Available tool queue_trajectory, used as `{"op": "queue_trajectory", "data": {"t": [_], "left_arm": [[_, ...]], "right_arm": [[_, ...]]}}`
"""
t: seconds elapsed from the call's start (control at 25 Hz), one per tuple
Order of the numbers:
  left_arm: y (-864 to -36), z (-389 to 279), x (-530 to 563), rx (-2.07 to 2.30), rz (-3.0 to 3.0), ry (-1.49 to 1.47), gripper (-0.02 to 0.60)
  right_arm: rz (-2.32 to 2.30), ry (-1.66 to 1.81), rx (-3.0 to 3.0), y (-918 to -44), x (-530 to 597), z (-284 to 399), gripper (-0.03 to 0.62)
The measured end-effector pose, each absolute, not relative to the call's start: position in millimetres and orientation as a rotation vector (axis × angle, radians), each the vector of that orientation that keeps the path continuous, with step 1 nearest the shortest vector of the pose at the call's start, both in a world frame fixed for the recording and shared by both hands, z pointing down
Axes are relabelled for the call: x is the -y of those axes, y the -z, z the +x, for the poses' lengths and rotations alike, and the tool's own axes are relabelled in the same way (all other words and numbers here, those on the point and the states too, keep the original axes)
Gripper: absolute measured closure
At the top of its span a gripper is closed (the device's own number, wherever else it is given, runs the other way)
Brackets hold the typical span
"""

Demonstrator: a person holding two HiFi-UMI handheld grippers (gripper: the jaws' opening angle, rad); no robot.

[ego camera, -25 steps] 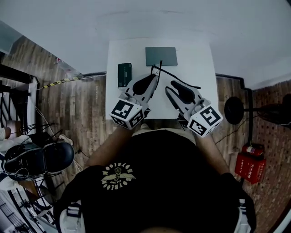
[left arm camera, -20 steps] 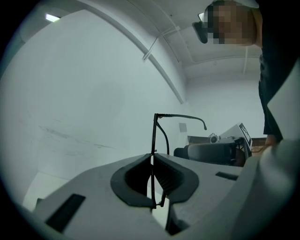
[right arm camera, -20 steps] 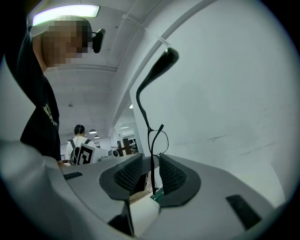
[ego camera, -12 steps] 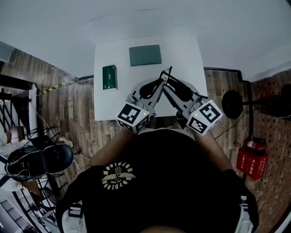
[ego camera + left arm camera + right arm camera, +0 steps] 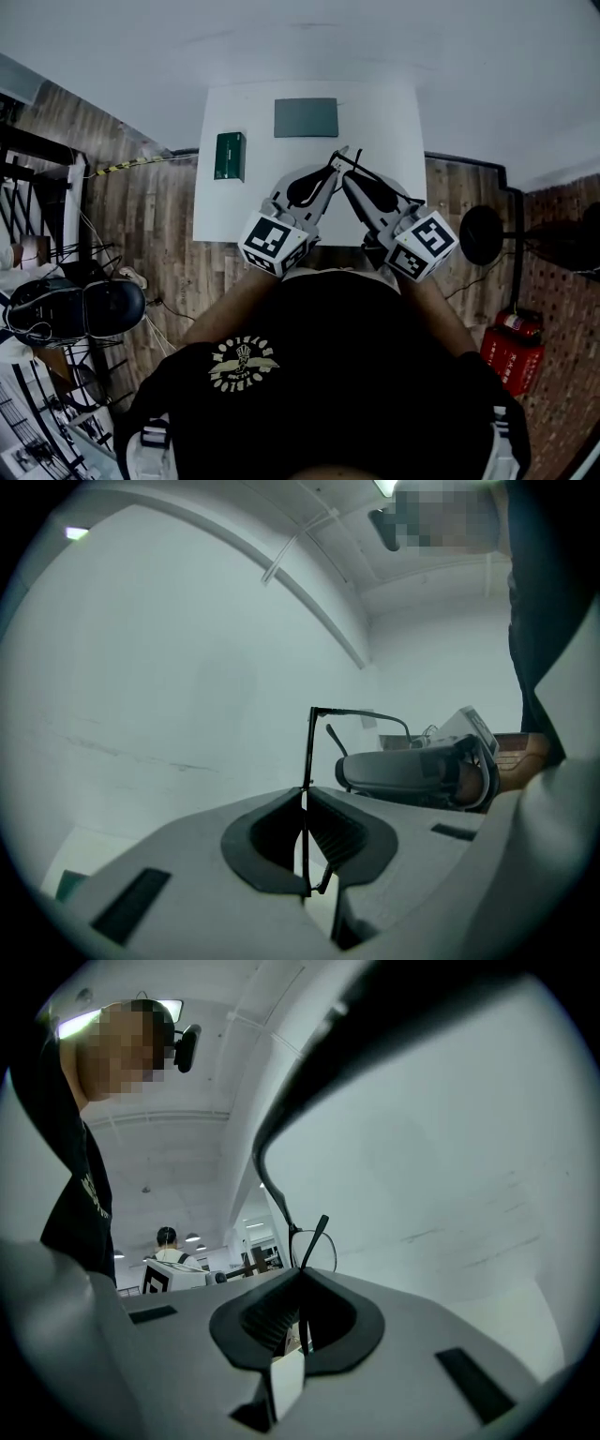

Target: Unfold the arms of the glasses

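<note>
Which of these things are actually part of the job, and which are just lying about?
In the job:
- the glasses, clamped in the left gripper
- the right gripper, whose jaws have just been closing and now pinch the glasses too

Lying about:
- the green box
- the grey pad
Both lie on the white table.

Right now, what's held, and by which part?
The glasses: left tongs pinch the frame; right tongs, just closed, pinch a folded arm.

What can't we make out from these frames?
glasses, lower end: left gripper view, buried in the left tongs.
green box, print: head view, too small.
table, near edge: head view, partly behind the person.
grey flat item, kind: head view, too small.
</note>
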State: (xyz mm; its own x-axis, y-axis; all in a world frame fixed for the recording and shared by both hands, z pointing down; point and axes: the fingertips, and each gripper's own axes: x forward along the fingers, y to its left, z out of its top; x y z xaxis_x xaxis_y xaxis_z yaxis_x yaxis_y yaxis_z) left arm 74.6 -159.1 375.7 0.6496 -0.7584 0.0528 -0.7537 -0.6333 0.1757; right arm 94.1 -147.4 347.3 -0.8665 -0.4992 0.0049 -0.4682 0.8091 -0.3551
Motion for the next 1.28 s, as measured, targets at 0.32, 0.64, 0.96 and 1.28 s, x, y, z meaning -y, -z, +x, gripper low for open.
{"op": "queue_trajectory", "data": {"t": [0.32,0.64,0.96,1.28], "left_arm": [[-372,33,162,1.394,2.619,0.043,0.558],[-368,-5,160,1.450,2.600,0.054,0.558],[-366,-36,159,1.440,2.596,0.084,0.560],[-360,-57,165,1.422,2.617,0.099,0.558]], "right_arm": [[-0.675,0.552,-2.924,-348,143,71,0.589],[-0.640,0.558,-2.930,-350,137,42,0.588],[-0.671,0.553,-2.930,-354,129,22,0.588],[-0.723,0.562,-2.939,-362,125,10,0.583]]}}
